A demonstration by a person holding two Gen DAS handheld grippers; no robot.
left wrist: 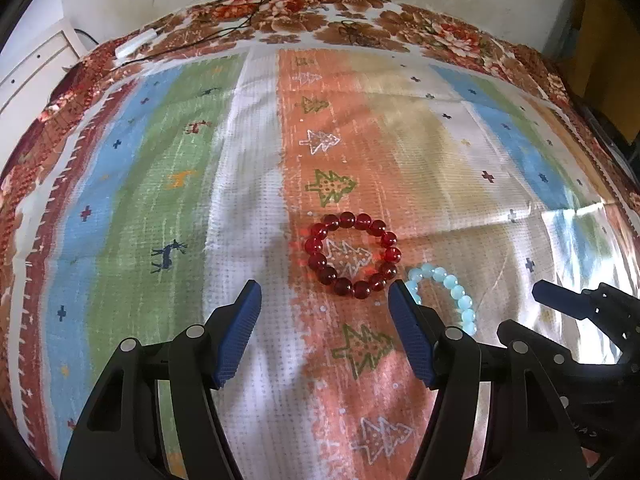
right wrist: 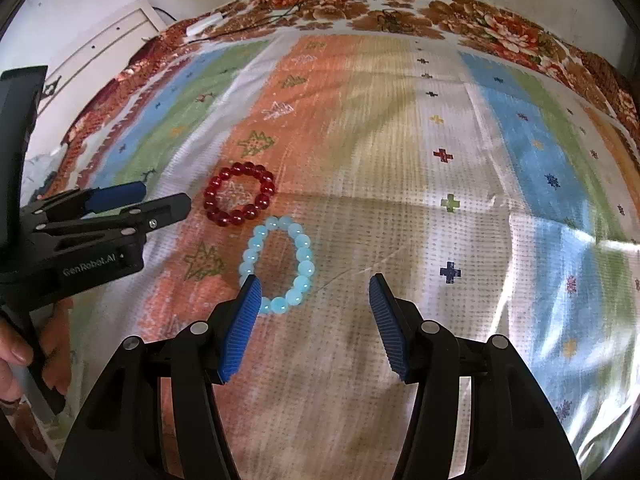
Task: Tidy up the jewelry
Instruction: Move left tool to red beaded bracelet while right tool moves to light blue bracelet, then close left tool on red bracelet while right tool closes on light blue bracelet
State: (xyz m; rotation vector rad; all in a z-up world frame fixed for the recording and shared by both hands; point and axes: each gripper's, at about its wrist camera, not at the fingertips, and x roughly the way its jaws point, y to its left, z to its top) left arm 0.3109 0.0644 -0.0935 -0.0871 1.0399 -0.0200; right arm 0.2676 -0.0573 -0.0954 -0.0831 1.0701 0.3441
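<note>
Two bead bracelets lie on the striped, tree-and-cross patterned cloth (left wrist: pixel 248 184) w/ a floral cover under it: a round dark-red glass-bead bracelet (left wrist: pixel 352 256) on the orange stripe, and a pale-blue translucent bead bracelet (right wrist: pixel 278 266) just beside it, toward its near right. We can't tell if the two touch.

Left wrist view: our left tongs (left wrist: pixel 325 292) stand open, nothing between the blue ribbed pads, above the cloth. The red bracelet sits just ahead of the gap, toward the right pad. That pad (left wrist: pixel 412 336) hides part of the pale-blue bracelet, so only its right arc shows here. The right tongs show only as a blue tip & black frame at the right edge.

Right wrist view: gives the whole pale-blue ring, an oval, which the left view doesn't. Our right tongs (right wrist: pixel 314 286) are open too, empty; the left pad (right wrist: pixel 242 328) overlaps the ring's near-left beads, contact unclear. This view also shows the left tongs from the side, pointing at the red bracelet, plus the hand (right wrist: pixel 24 356) on the handle, lower left. A white cable block (right wrist: pixel 204 24) & thin wires lie at the far edge, by the wall.
</note>
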